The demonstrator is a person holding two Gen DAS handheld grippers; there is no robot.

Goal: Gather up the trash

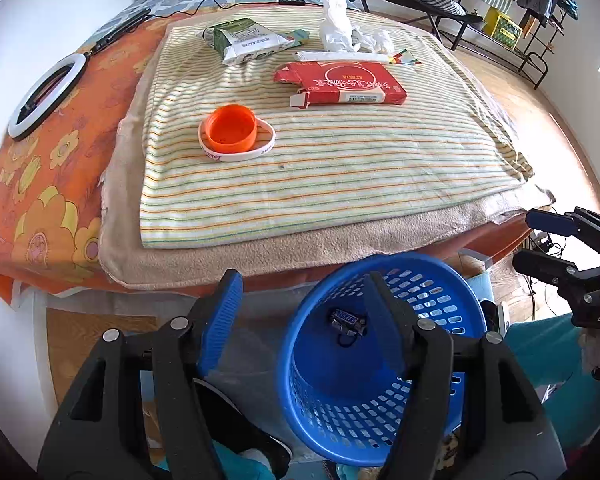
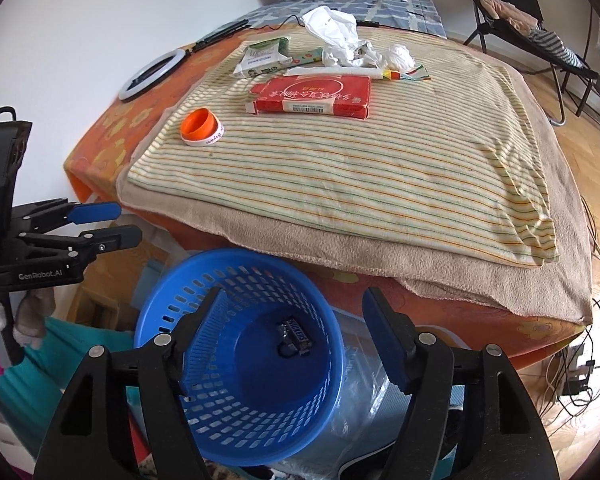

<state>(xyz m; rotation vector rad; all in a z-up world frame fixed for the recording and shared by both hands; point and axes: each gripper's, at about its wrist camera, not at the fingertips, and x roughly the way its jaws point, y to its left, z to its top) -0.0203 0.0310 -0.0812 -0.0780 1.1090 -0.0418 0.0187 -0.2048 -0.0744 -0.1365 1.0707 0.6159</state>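
Risk: both grippers point(image 1: 300, 312) point(image 2: 292, 324) spread, empty over basket point(image 2: 204, 264); reaching for bed-centre cap point(image 1: 230, 127), I may drag its wristband point(image 1: 256, 151).

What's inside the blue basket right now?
The blue basket holds a Snickers wrapper and a small dark item beside it that I cannot identify. The left hand-held gripper's finger hides part of the floor in its own view; nothing else shows.
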